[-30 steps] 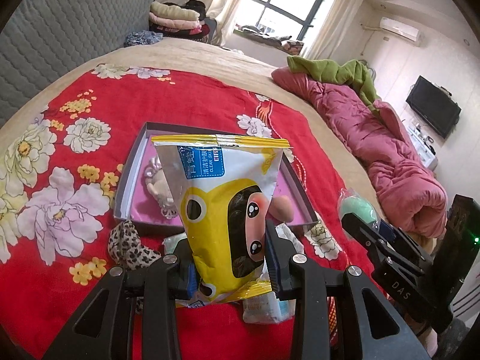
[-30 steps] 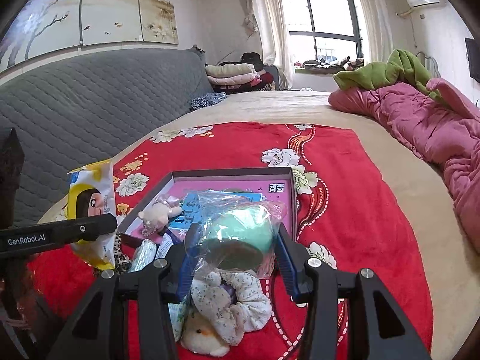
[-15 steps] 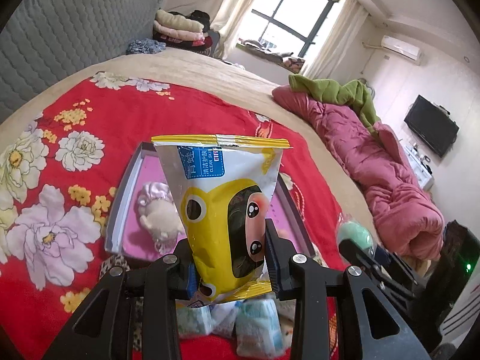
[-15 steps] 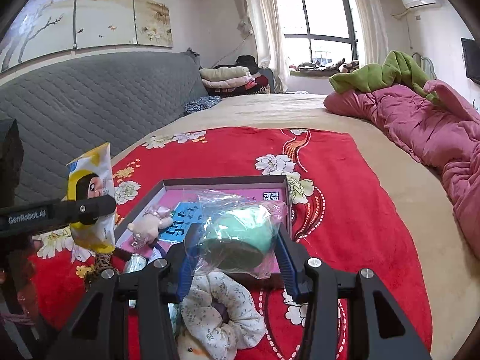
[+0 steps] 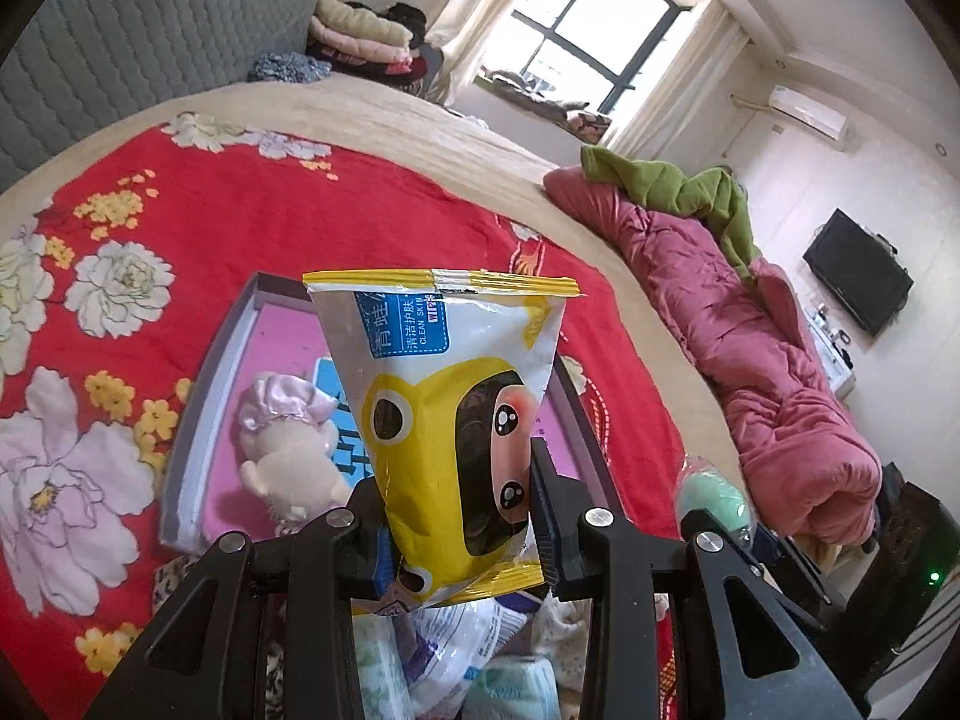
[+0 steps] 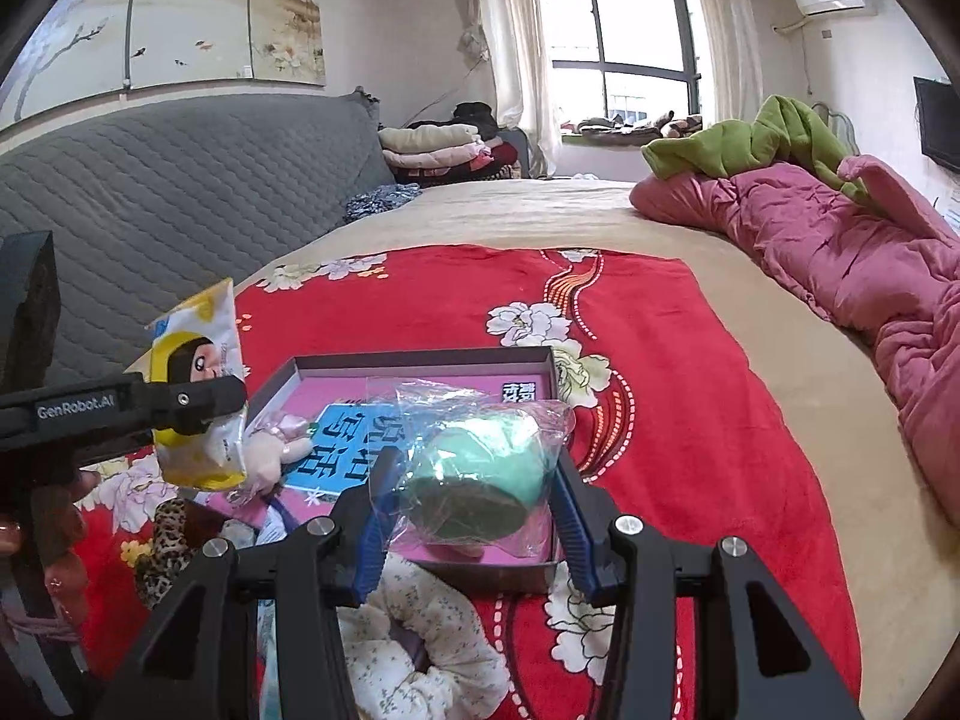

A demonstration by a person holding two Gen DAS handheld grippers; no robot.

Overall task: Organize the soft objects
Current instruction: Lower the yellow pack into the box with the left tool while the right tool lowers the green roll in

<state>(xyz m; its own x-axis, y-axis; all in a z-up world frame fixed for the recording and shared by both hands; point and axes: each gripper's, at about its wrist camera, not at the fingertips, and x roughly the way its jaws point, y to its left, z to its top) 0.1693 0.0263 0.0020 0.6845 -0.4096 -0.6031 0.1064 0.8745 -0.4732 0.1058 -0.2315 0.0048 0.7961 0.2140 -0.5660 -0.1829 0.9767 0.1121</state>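
My left gripper (image 5: 459, 516) is shut on a yellow wet-wipes pack (image 5: 450, 414) with a cartoon face, held upright over the near edge of the pink-lined box (image 5: 210, 372). The same pack (image 6: 198, 402) and left gripper (image 6: 204, 405) show at the left of the right wrist view. My right gripper (image 6: 468, 504) is shut on a green sponge in a clear bag (image 6: 474, 474), above the box's near right corner (image 6: 540, 360). A small plush doll with a satin bonnet (image 5: 288, 444) lies in the box on a blue card (image 6: 342, 444).
A floral white scrunchie (image 6: 420, 648), a leopard scrunchie (image 6: 162, 546) and small tissue packs (image 5: 456, 660) lie on the red flowered blanket (image 5: 240, 210) before the box. A pink quilt (image 6: 840, 264) and green cloth (image 6: 750, 144) lie at the right. A grey headboard (image 6: 180, 192) stands left.
Both grippers have moved forward toward the box, each still holding its item. The wipes pack now hangs over the box's near edge, and the doll inside shows more fully.
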